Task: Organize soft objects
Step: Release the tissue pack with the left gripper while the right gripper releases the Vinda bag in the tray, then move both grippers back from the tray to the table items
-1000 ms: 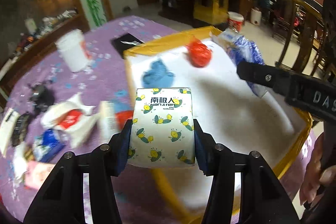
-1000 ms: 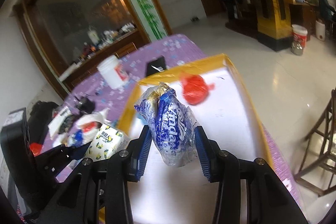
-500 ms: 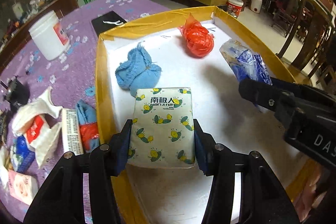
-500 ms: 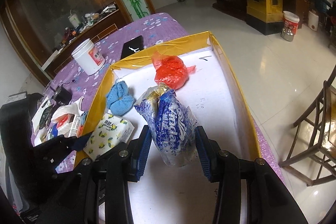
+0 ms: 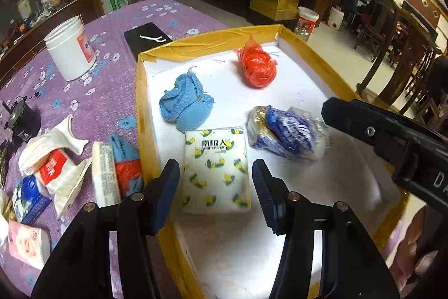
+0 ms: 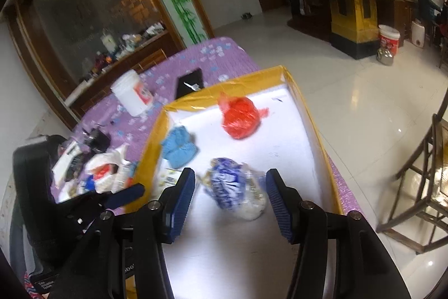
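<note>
A purple flowered tablecloth (image 5: pixel 117 91) covers the table, and on it sits a wide tray (image 5: pixel 212 39) with yellow taped walls and a white floor. Four soft things lie inside the tray: a tissue pack (image 5: pixel 217 170) printed with lemons at the near left, a blue-and-clear plastic bag (image 5: pixel 288 132) just to its right, a crumpled blue cloth (image 5: pixel 186 105) behind the pack, and a red plastic bundle (image 5: pixel 257 67) toward the far wall. The left gripper (image 5: pixel 214 192) is spread wide either side of the tissue pack, touching nothing. The right gripper (image 6: pixel 229 201) likewise gapes around the plastic bag, empty. More packets (image 5: pixel 53 175) lie on the cloth left of the tray, near a white tub (image 5: pixel 70 49).
</note>
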